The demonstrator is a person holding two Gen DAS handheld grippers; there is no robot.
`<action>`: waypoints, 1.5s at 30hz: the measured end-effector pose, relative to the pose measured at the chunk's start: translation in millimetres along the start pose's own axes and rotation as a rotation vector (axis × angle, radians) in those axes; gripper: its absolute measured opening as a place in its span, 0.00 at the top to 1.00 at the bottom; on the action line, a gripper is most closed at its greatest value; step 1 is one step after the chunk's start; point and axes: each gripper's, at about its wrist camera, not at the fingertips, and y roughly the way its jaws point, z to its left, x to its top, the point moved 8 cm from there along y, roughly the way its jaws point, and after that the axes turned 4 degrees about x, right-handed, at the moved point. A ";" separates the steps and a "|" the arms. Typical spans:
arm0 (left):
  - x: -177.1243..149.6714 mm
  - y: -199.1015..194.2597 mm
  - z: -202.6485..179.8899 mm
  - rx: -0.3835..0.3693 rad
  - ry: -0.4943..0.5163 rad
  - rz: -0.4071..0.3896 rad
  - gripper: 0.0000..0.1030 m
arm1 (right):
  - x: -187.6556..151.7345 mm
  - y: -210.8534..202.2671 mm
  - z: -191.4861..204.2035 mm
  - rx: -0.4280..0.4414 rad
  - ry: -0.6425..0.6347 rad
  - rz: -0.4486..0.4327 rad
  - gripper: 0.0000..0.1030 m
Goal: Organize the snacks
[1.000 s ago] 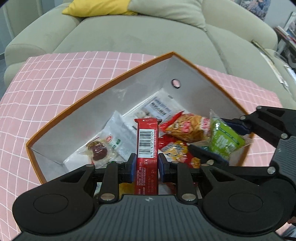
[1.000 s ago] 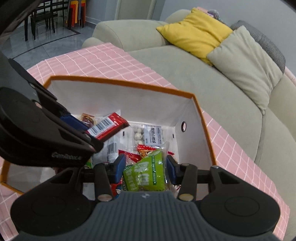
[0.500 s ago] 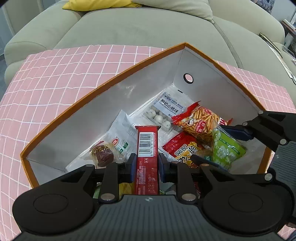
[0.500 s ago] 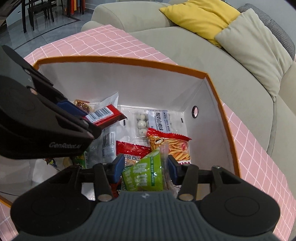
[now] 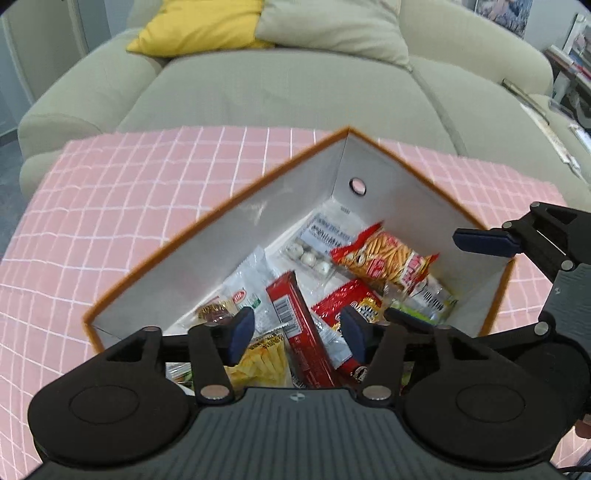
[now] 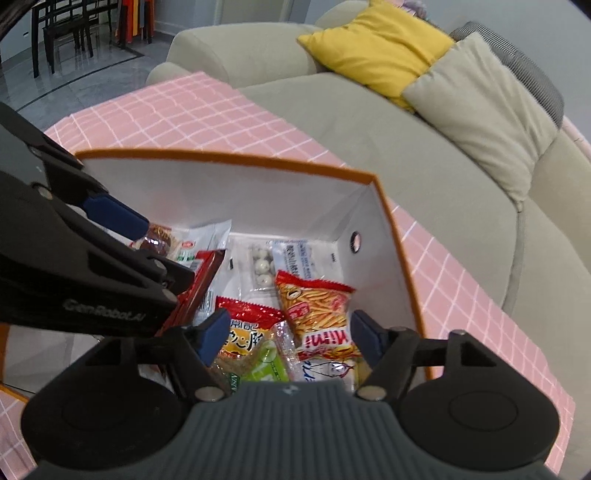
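An orange-rimmed box (image 5: 229, 206) with white walls stands on the pink checked cloth and holds several snack packs. My left gripper (image 5: 297, 332) is open above the box; the long red bar (image 5: 295, 325) lies loose below it among the packs. My right gripper (image 6: 291, 338) is open too, over the green pack (image 6: 267, 363), which lies in the box beside an orange stick-snack bag (image 6: 314, 302). The right gripper also shows at the right of the left wrist view (image 5: 491, 243), and the box shows in the right wrist view (image 6: 402, 258).
The box sits on a table under pink checked cloth (image 5: 129, 206). A grey-green sofa (image 5: 295, 85) with a yellow cushion (image 6: 373, 40) stands just behind. Dark chairs (image 6: 59, 33) stand far left in the right wrist view.
Both grippers have opened. The red bar has dropped from the left gripper and the green pack from the right gripper into the box. Both grippers have lifted back a little.
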 end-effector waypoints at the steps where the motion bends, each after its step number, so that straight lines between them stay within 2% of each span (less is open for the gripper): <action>1: 1.3 -4.9 -0.1 0.002 -0.001 -0.013 0.33 | 0.9 -5.3 -0.5 -0.011 0.001 -0.010 0.26; 3: 3.2 -18.4 1.1 0.008 -0.004 -0.049 0.31 | 2.7 -16.3 -2.4 -0.035 0.008 -0.034 0.19; 8: 6.6 -52.1 3.4 0.037 -0.012 -0.151 0.29 | 5.6 -50.8 -9.4 -0.079 0.061 -0.117 0.09; 17: -1.0 -120.7 0.6 0.118 -0.039 -0.382 0.25 | -2.7 -125.7 -13.8 -0.109 0.212 -0.297 0.05; 23: -15.0 -166.2 -6.1 0.200 -0.008 -0.535 0.18 | -21.4 -173.7 -2.6 -0.113 0.276 -0.402 0.04; 27: -26.5 -184.2 -11.9 0.229 0.000 -0.588 0.14 | -38.4 -197.7 7.5 -0.120 0.312 -0.444 0.04; 34: -57.2 -189.3 -20.7 0.216 -0.006 -0.575 0.13 | -73.9 -212.8 30.8 -0.141 0.359 -0.461 0.04; 38: -76.0 -174.8 -18.2 0.196 -0.044 -0.513 0.13 | -92.7 -204.7 39.1 -0.161 0.370 -0.436 0.04; 45: -93.4 -134.7 -12.3 0.217 -0.074 -0.367 0.13 | -106.2 -177.0 38.5 -0.151 0.394 -0.371 0.04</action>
